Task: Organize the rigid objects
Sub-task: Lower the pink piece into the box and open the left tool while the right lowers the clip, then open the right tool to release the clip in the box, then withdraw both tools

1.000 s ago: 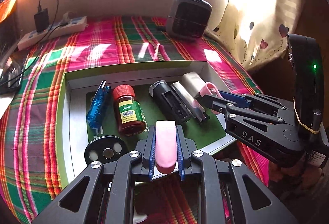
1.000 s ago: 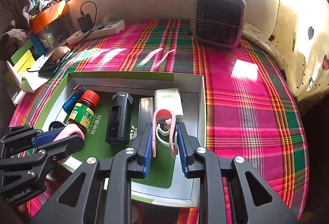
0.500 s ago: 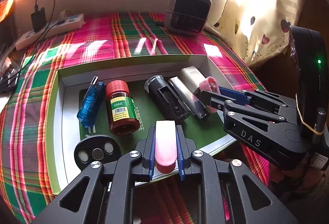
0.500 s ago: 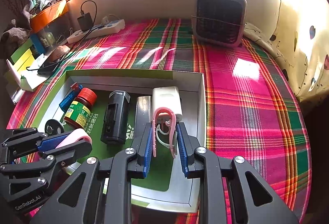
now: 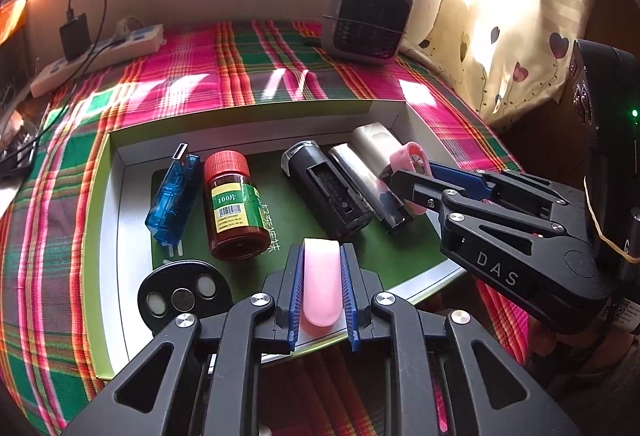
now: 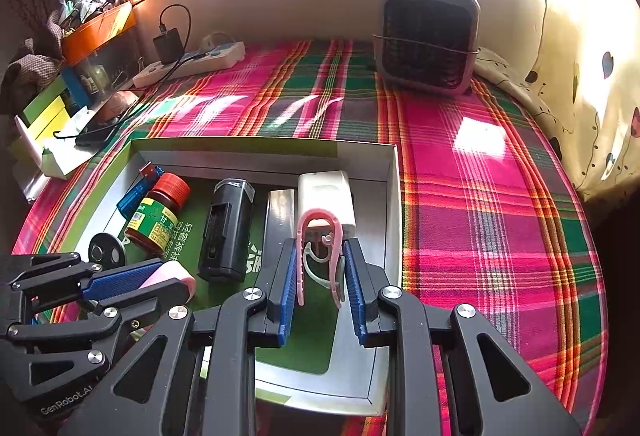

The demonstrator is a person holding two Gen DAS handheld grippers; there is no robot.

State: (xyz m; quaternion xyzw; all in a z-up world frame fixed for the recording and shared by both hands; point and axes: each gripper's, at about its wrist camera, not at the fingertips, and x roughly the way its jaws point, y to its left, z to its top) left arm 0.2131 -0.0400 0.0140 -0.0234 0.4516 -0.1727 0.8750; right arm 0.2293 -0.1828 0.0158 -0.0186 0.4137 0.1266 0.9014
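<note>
A shallow box (image 5: 256,107) (image 6: 394,196) on the plaid cloth holds a blue USB stick (image 5: 173,194), a red-capped brown bottle (image 5: 234,204) (image 6: 160,212), a black block (image 5: 324,192) (image 6: 226,228), a silver bar (image 5: 366,180), a white charger (image 6: 326,196) and a black disc (image 5: 184,296). My left gripper (image 5: 320,268) (image 6: 160,282) is shut on a pink oblong piece (image 5: 320,280) over the box's near edge. My right gripper (image 6: 320,264) (image 5: 408,172) is shut on a pink clip (image 6: 318,236) just before the charger.
A small grey heater (image 5: 366,18) (image 6: 430,36) stands at the back. A white power strip with a black charger (image 5: 96,52) (image 6: 188,64) lies at the back left. Boxes and clutter (image 6: 52,108) line the far left. A cream heart-print curtain (image 5: 512,36) hangs on the right.
Both grippers have drifted slightly forward over the box, each keeping hold of its pink item. The things in the box have not moved.
</note>
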